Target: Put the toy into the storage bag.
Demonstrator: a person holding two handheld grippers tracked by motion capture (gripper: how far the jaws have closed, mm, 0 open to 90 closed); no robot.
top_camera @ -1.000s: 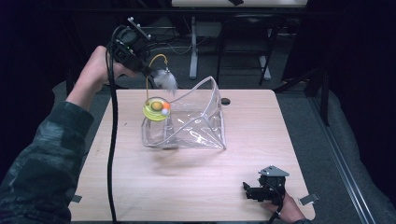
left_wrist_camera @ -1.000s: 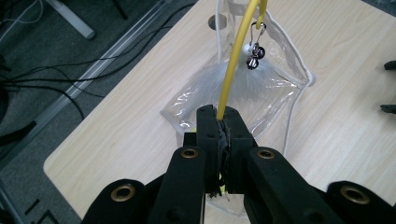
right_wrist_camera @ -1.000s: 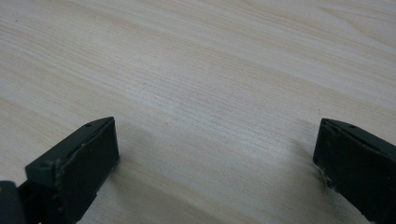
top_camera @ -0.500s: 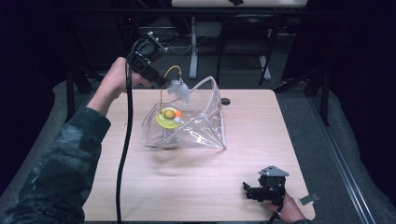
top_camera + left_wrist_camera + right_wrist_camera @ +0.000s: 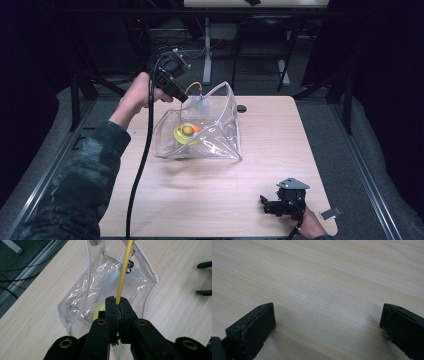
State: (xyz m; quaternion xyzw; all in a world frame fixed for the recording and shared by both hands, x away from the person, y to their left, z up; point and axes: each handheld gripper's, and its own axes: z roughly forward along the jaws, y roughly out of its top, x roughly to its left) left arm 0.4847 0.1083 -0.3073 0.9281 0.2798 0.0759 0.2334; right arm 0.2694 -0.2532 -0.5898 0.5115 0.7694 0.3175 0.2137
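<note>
A clear plastic bag point(image 5: 220, 145) lies on the wooden table point(image 5: 280, 160), its mouth turned up toward the far left. My left gripper point(image 5: 175, 92) hovers over that mouth, shut on a thin yellow rod point(image 5: 123, 272). The rod point(image 5: 192, 86) ends in a small metal clip point(image 5: 129, 264) and a grey feather point(image 5: 200, 102) at the bag's opening. Seen through the plastic are a yellow round toy point(image 5: 183, 134) and an orange ball point(image 5: 196, 129). My right gripper point(image 5: 270, 206) rests on the table near the front right, open point(image 5: 327, 322), with bare wood between its jaws.
The left gripper's black cable point(image 5: 142, 165) trails down across the table's left side. A dark round hole point(image 5: 242, 108) sits near the table's back edge. A small metal piece point(image 5: 330, 214) lies at the front right corner. Dark stands and desk legs are behind the table.
My left hand has come down and to the right with the rod, bringing the feather to the bag's mouth. The yellow toy has shifted right and lower in the bag. The right gripper stayed still.
</note>
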